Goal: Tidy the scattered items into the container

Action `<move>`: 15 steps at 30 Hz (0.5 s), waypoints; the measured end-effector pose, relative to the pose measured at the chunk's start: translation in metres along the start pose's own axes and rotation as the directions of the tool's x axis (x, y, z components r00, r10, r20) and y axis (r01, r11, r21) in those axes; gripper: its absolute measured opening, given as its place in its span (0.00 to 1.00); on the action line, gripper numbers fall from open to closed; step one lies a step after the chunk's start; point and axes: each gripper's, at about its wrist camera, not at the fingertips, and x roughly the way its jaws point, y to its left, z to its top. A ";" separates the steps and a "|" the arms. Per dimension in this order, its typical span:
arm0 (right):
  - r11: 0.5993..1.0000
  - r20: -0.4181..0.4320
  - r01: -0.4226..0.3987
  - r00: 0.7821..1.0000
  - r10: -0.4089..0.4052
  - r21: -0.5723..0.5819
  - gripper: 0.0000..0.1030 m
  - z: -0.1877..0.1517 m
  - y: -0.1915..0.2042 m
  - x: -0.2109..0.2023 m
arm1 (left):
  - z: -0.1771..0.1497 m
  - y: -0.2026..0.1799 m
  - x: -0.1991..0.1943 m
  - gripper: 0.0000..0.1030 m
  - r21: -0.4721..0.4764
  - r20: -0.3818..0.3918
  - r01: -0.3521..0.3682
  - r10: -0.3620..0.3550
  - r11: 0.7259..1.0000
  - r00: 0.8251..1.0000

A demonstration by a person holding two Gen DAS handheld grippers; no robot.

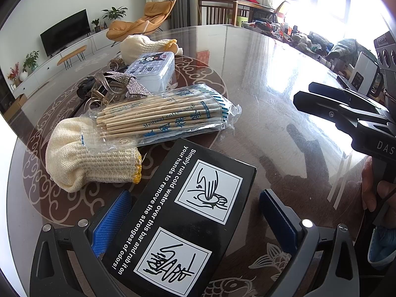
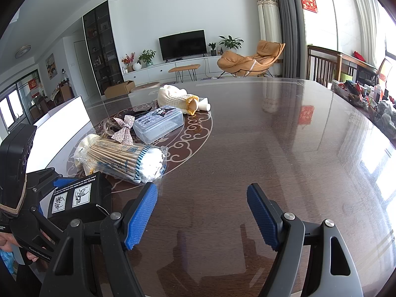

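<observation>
Here, at the left, the white container (image 2: 63,113) stood by the table's (image 2: 247,136) edge, just beyond the left gripper (image 1: 195,212), which carried the black box (image 1: 183,222) between its blue pads (image 1: 111,222), long axis running forward along the fingers; whether both pads pressed it I cannot tell, the right one looking clear of it. In the middle lay the glove (image 1: 91,160), swab packet (image 1: 168,113) and plastic case (image 1: 153,71), nearer the left hand. Rightward, the right gripper (image 2: 201,212) hovered wide open over bare table, holding nothing

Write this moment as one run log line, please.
left gripper: shut on black box | right gripper: open, empty | swab pack: on table
</observation>
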 end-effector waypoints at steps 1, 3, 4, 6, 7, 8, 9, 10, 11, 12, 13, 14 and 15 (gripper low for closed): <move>1.000 0.000 0.000 1.000 0.000 0.000 0.74 0.000 0.000 0.000 | 0.000 0.000 0.000 1.00 0.000 0.000 0.000 0.000 1.000 1.000; 1.000 0.000 0.000 1.000 0.000 0.000 0.74 0.000 0.000 0.000 | 0.000 0.000 0.000 1.00 0.000 0.000 0.000 0.000 1.000 1.000; 1.000 0.000 0.000 1.000 0.000 0.000 0.74 0.000 0.000 0.000 | 0.000 0.000 0.000 1.00 0.000 0.000 0.000 0.000 1.000 1.000; 1.000 0.000 0.000 1.000 0.000 0.000 0.74 0.000 0.000 0.000 | 0.000 0.000 0.000 1.00 0.000 0.000 0.000 0.000 1.000 1.000; 1.000 0.000 0.000 1.000 0.000 0.000 0.74 0.000 0.000 0.000 | -0.001 0.000 0.000 1.00 0.000 0.001 0.000 0.000 1.000 1.000; 1.000 0.000 0.000 1.000 0.000 0.000 0.74 0.000 0.000 0.000 | -0.001 0.000 0.000 1.00 0.000 0.001 0.000 0.000 1.000 1.000; 1.000 0.000 0.000 1.000 0.000 0.000 0.74 0.000 0.000 0.000 | -0.001 0.000 0.000 1.00 0.000 0.001 0.000 0.000 1.000 1.000; 1.000 0.000 0.000 1.000 0.000 0.000 0.74 0.000 0.000 0.000 | -0.001 0.000 0.001 1.00 0.000 0.001 0.000 0.000 1.000 1.000; 1.000 0.000 0.000 1.000 0.000 0.000 0.74 0.000 0.000 0.000 | -0.001 0.000 0.001 1.00 0.000 0.001 0.000 0.000 1.000 1.000; 1.000 0.000 0.000 1.000 0.000 0.000 0.74 0.000 0.000 0.000 | -0.001 0.000 0.001 1.00 0.000 0.001 0.000 0.000 1.000 1.000; 1.000 0.000 0.000 1.000 0.000 0.000 0.74 0.000 0.000 0.000 | -0.001 0.000 0.001 1.00 0.000 0.001 0.000 0.000 1.000 1.000; 1.000 0.000 0.000 1.000 0.000 0.000 0.74 0.000 0.000 0.000 | -0.001 0.000 0.001 1.00 0.000 0.001 0.000 0.000 1.000 1.000; 1.000 0.000 0.000 1.000 0.000 0.000 0.74 0.000 0.000 0.000 | -0.001 0.000 0.001 1.00 0.000 0.001 0.000 0.000 1.000 1.000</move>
